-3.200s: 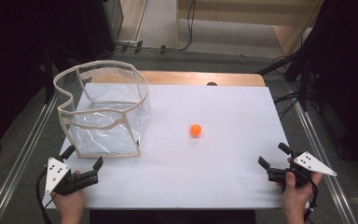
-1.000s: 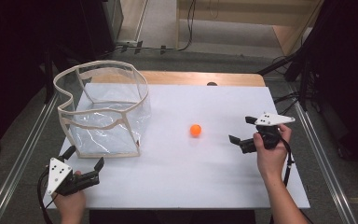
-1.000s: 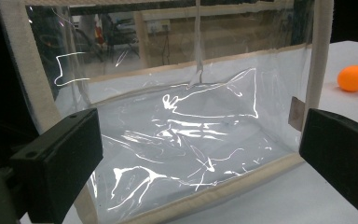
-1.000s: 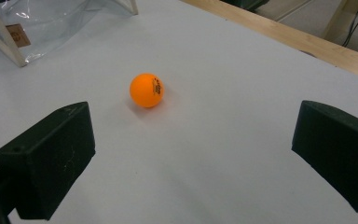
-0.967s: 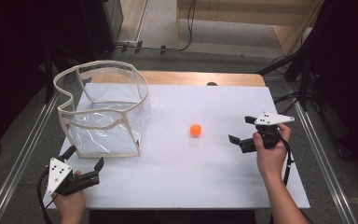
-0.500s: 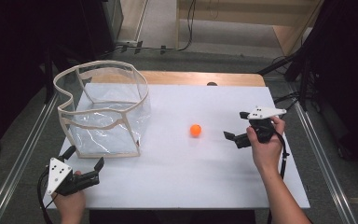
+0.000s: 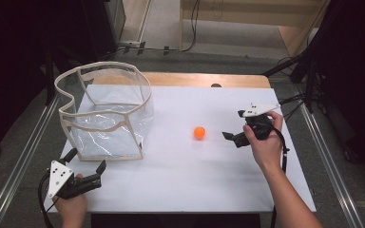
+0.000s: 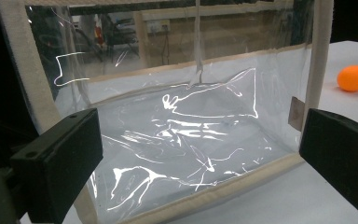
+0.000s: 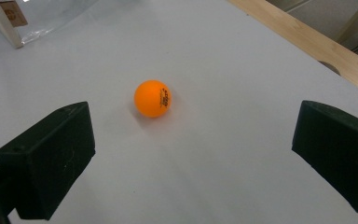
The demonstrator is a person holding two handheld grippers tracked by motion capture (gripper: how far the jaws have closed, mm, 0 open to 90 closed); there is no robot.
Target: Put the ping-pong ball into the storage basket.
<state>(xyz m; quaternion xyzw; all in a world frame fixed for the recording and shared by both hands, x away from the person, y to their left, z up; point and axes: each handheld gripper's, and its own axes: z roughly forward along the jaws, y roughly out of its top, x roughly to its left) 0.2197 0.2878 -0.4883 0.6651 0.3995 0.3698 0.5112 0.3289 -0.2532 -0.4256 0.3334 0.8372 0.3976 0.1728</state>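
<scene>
high view: above the near edge, facing forward and down over the whole white surface (image 7: 180,185) | left claw view: low, close to the clear bag (image 8: 177,140) | right claw view: low, near the orange ball (image 9: 153,98) | shared: ball and bag in all three

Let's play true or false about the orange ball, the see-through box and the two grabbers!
1. The orange ball lies on the white table. True.
2. The ball is inside the clear bin. False: it lies outside, to the bin's right.
3. The right gripper is open and points at the ball. True.
4. The left gripper squeezes the bin. False: it is open, near the bin's front.
5. The bin holds toys. False: it looks empty.
</scene>
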